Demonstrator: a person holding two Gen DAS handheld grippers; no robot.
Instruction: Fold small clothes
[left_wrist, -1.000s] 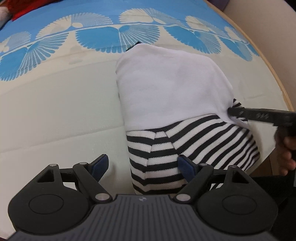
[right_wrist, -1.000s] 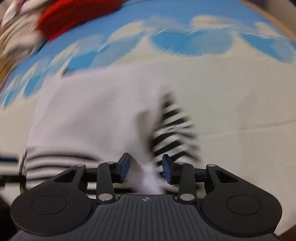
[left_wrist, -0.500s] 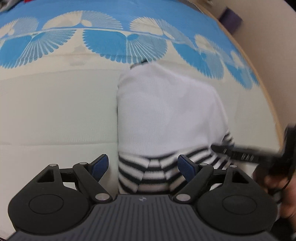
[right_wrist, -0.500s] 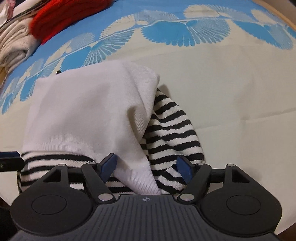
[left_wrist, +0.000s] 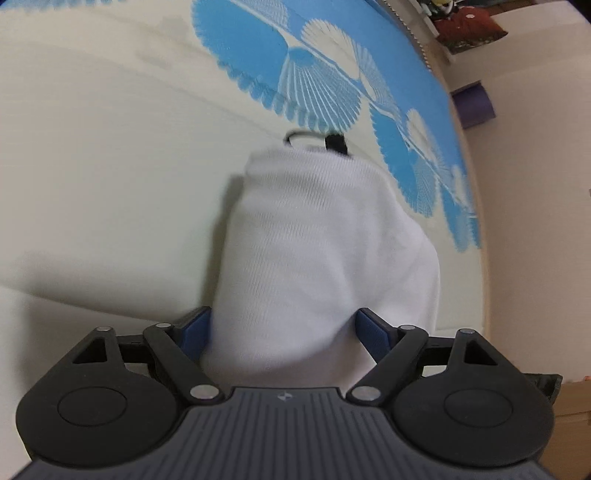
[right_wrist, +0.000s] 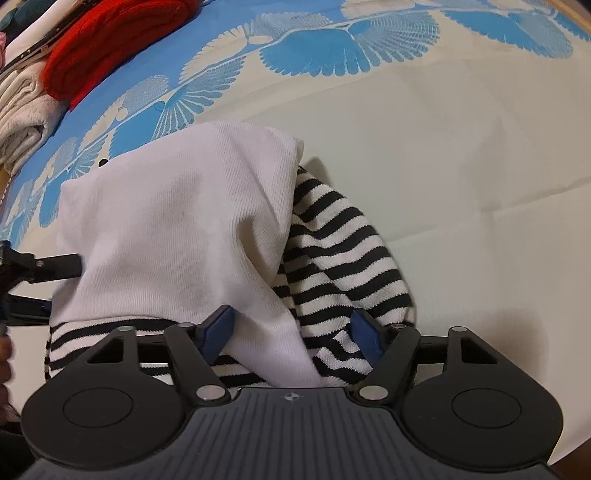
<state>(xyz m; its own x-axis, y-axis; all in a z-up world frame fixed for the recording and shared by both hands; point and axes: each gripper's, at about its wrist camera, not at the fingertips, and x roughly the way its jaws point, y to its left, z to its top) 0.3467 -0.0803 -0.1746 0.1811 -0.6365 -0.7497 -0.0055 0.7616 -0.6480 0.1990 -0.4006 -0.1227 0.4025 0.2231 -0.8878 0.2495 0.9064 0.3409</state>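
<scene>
A small garment with a white body and black-and-white striped sleeves lies folded on the cream and blue cloth. My left gripper is open, its blue pads either side of the garment's white near edge. My right gripper is open, with the white fold and a striped sleeve between its pads. The left gripper's fingers show at the garment's left edge in the right wrist view.
A red garment and a stack of cream clothes lie at the far left. The table's wooden edge runs down the right side in the left wrist view, with a purple object beyond it.
My left gripper has moved in close over the garment's near edge, so the stripes no longer show there. My right gripper opened from a narrow gap a second ago and stays open.
</scene>
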